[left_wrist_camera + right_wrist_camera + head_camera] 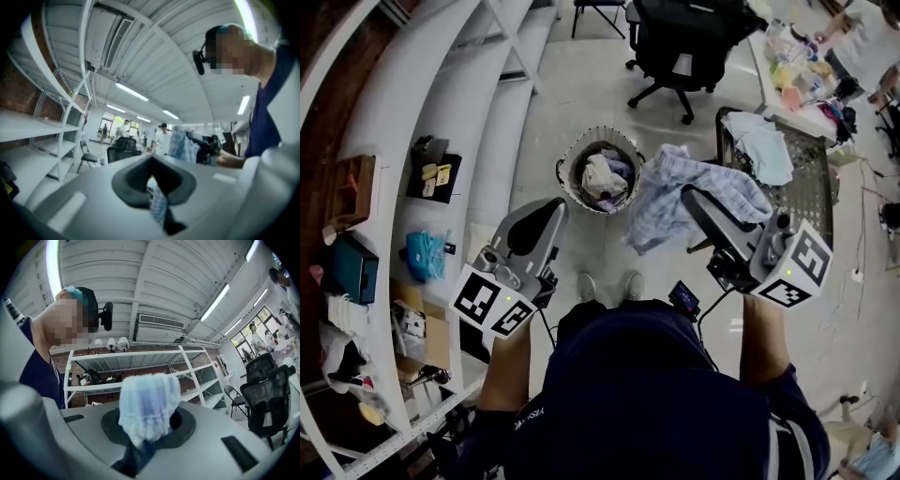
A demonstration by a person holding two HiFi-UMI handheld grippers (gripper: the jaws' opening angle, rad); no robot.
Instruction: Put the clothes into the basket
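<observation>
Right tongs (690, 197) clenched on one blue-and-white plaid cloth (661, 206): soft, crumpled, hanging in the air just right of the basket (566, 174). One basket only (round, woven rim, on the floor, a few bunched garments inside). Left tongs (551, 214) pressed together, apart from the plaid cloth. One pale blue cloth (761, 145) lies rumpled on the metal mesh surface (806, 192).

The pale floor (581, 84) carries a round basket (565, 178) (crumpled clothes (602, 176) lie inside it), a black office chair (680, 42) beyond, a mesh cart (811, 187) just right, and the person's shoes (586, 286) nearby.
</observation>
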